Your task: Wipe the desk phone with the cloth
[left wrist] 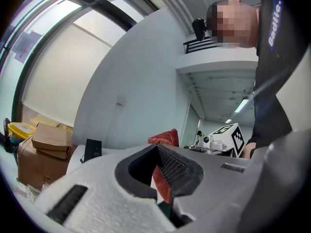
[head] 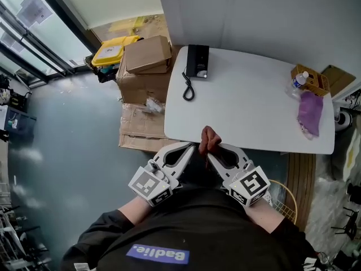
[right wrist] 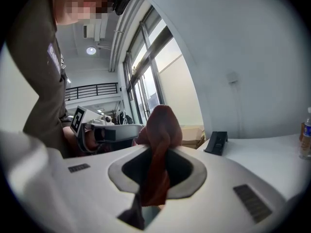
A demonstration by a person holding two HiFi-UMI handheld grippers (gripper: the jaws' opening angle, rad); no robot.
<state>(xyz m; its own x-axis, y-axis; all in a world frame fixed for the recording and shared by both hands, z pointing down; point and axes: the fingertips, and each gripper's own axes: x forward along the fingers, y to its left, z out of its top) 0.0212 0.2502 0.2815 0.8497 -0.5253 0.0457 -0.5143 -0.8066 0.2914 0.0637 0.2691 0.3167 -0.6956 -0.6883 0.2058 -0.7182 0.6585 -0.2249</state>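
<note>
Clamped shut on one red cloth [head: 208, 139] from both sides, left gripper [head: 193, 147] and right gripper [head: 211, 156], at the near edge of the table [head: 248, 109]. Soft, light, limp; probably bunched, hard to tell. Best gripped as a wad. Desk phone [head: 197, 60] far left, well apart; likely light enough to slide, so wipe gently, minding the cord [head: 188, 88].

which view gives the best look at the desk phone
The head view: the desk phone shows whole from above at the far left corner of the table, its cord curled beside it. The left gripper view has it small, dark and distant; the right gripper view catches it small too, right of the red cloth.
</note>
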